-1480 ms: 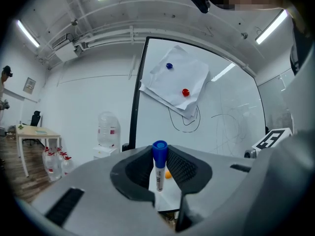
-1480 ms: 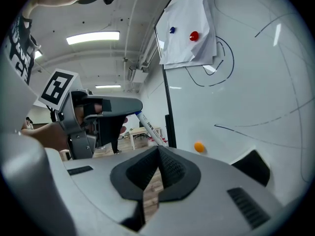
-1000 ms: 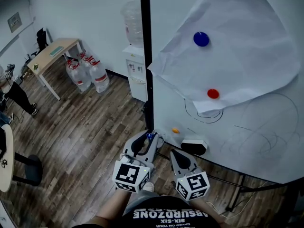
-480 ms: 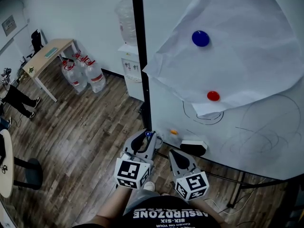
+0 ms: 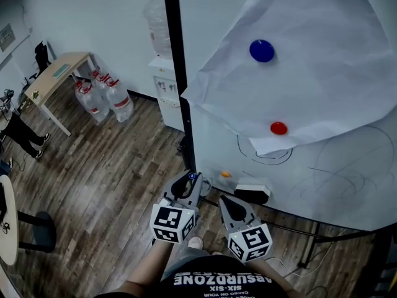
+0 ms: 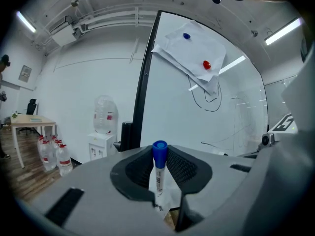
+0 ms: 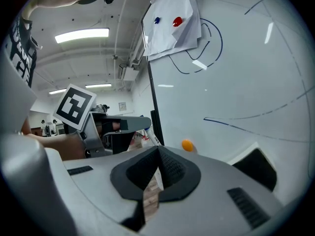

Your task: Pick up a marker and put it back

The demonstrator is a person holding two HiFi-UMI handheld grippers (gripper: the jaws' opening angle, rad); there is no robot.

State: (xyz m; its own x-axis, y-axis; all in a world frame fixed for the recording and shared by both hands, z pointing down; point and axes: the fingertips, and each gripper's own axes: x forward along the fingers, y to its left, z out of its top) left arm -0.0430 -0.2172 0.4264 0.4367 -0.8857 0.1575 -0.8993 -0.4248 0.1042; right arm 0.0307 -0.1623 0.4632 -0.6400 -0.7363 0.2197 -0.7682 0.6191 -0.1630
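A white marker with a blue cap (image 6: 158, 177) stands upright between the pads of my left gripper (image 6: 160, 152), which is shut on it. In the head view the blue cap (image 5: 193, 176) shows at the tip of the left gripper (image 5: 191, 182), close to the whiteboard's (image 5: 347, 185) lower left corner. My right gripper (image 5: 226, 202) hovers beside it, low in front of the board, its jaws shut with nothing between them (image 7: 158, 150). The right gripper view also shows the marker (image 7: 152, 135) held in the left gripper.
A black eraser (image 5: 251, 193) and an orange magnet (image 5: 226, 174) sit low on the board. Blue (image 5: 261, 50) and red (image 5: 278, 128) magnets pin a paper sheet (image 5: 310, 67). A water dispenser (image 5: 164, 79), water bottles (image 5: 99, 98) and a wooden table (image 5: 53, 73) stand at the left.
The head view has turned slightly, so the board's black edge sits further left. Both grippers stay in about the same place, the left still shut on the marker.
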